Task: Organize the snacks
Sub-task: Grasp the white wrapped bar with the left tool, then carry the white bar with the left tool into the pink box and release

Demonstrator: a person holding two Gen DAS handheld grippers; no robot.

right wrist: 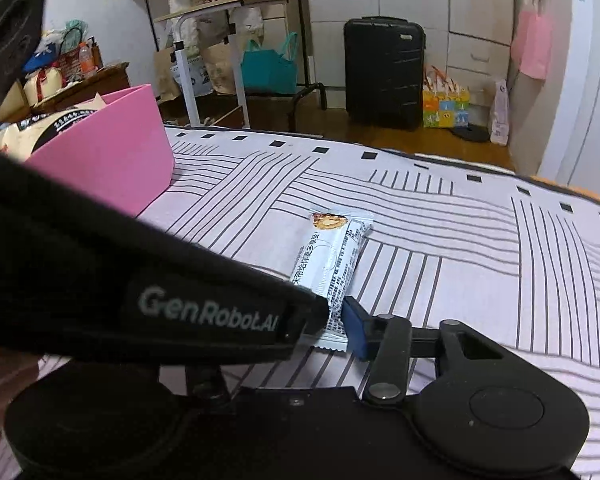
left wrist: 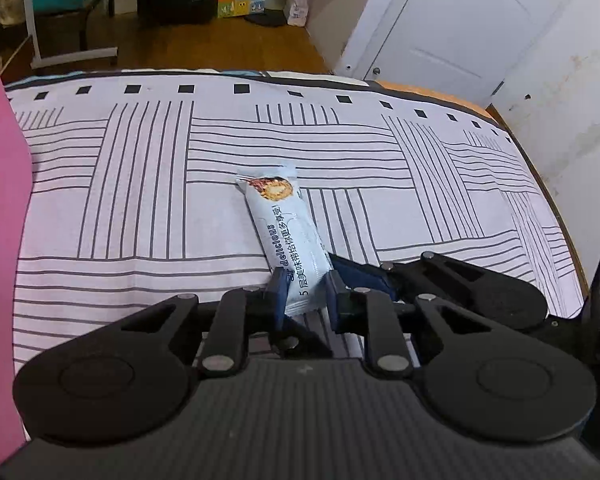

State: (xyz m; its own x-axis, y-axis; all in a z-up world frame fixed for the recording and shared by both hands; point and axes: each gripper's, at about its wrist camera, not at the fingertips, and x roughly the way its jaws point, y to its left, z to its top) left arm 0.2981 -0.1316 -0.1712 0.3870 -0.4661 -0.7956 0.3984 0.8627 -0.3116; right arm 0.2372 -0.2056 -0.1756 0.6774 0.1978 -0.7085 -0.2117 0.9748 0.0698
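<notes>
Snack bar (left wrist: 290,236): one slim, pillow-shaped packet in glossy pale-blue film with crimped ends, printed characters down its length and a pastry picture at the far end. It lies flat on the bedsheet (left wrist: 140,200), near the middle of what we see, with its near end at the grippers.

We note the bedsheet first as the largest surface: soft white cloth, slightly rumpled, printed with blocks of thin dark parallel lines and a row of small black squares along the far edge.

Pink bin (right wrist: 112,168): smooth, matte, straight-walled, standing on the sheet well left of the bar. Over its rim we see pale bags with a dark printed band; we cannot make out what they are, and the left gripper's body covers the lower part of the bin in the right wrist view.

Left gripper (left wrist: 305,292): black ribbed body, hinged black links, blue pads. Its jaws are pinched on the near end of the snack bar, one pad on each long edge.

Right gripper (right wrist: 332,316): same build. Only its right finger (right wrist: 356,328) shows, the blue pad touching the packet's edge; the left gripper's black housing hides the other finger. From the left wrist view it comes in from the right, beside the same end of the bar. We cannot tell whether its jaws actually clamp the packet.
</notes>
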